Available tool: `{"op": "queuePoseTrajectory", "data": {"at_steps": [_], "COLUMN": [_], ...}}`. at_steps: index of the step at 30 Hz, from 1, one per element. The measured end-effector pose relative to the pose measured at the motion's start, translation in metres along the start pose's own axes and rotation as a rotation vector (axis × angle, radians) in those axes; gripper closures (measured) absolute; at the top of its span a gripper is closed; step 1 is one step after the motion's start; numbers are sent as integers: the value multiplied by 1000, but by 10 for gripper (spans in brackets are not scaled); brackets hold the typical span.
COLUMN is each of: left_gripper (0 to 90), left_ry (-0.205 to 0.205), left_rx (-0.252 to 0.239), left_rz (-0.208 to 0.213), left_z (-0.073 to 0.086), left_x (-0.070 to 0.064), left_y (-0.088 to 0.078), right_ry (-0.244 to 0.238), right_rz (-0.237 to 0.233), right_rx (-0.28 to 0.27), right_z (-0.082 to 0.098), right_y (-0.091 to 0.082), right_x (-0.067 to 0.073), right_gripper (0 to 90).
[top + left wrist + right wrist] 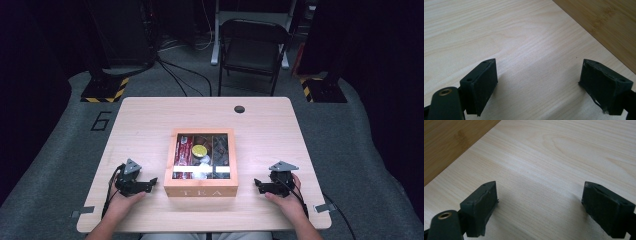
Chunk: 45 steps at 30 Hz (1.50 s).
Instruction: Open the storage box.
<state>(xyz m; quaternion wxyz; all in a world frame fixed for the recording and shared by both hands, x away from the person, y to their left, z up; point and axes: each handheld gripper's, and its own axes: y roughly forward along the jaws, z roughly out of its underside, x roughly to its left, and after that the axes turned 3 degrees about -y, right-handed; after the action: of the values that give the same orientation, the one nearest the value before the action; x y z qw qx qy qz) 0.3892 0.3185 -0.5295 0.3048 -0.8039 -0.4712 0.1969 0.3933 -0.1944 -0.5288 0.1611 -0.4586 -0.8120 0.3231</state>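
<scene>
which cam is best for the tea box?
High view: the whole tea box shows, with its window lid and TEA lettering, mid-table between both tongs. The left and right gripper views each catch just a corner strip of its darker wood side.

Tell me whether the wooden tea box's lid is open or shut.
Shut. The light wooden tea box lies flat with its framed glass lid down; the tea packets show through the pane, which reflects a glare stripe.

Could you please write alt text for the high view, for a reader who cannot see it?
A wooden tea box with a glass lid sits shut at the middle of a pale wooden table. Beside it, the left gripper and right gripper rest open and empty in a person's hands. A black folding chair stands beyond the table.
</scene>
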Motion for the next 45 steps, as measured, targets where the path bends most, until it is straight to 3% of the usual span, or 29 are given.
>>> {"op": "queuePoseTrajectory", "data": {"at_steps": [19,23,25,29,31,32,35,37,40,45], "left_gripper": [148,160,185,263,292,310,338,361,395,418], "left_ry": [-6,-16,-10,-3,-24,-43,-41,-32,-13,-25], "left_rx": [-9,9,17,36,39,22,5,3,-2,-18], "left_rz": [4,-1,-3,9,21,42,50,73,100,118], "left_z": [1,-2,-3,-3,-4,-6,-10,-12,-14,-16], "left_x": [-3,-3,-5,-6,-6,-6,-6,-8,-12,-17], "left_y": [0,0,-1,-5,-8,-12,-17,-20,-23,-25], "right_ry": [-3,-4,-5,3,21,16,20,-3,-30,-17], "right_rz": [-7,-2,-9,-21,-44,-46,-57,-67,-76,-106], "right_rx": [2,-4,29,52,50,57,67,68,48,31], "right_z": [1,2,-1,-6,-8,-8,-11,-13,-15,-19], "right_y": [-1,-3,-5,-7,-10,-11,-11,-12,-15,-20], "right_x": [-2,-1,0,-1,0,2,5,8,14,20], "right_gripper": [149,168,207,266,286,293,318,340,344,342]}}
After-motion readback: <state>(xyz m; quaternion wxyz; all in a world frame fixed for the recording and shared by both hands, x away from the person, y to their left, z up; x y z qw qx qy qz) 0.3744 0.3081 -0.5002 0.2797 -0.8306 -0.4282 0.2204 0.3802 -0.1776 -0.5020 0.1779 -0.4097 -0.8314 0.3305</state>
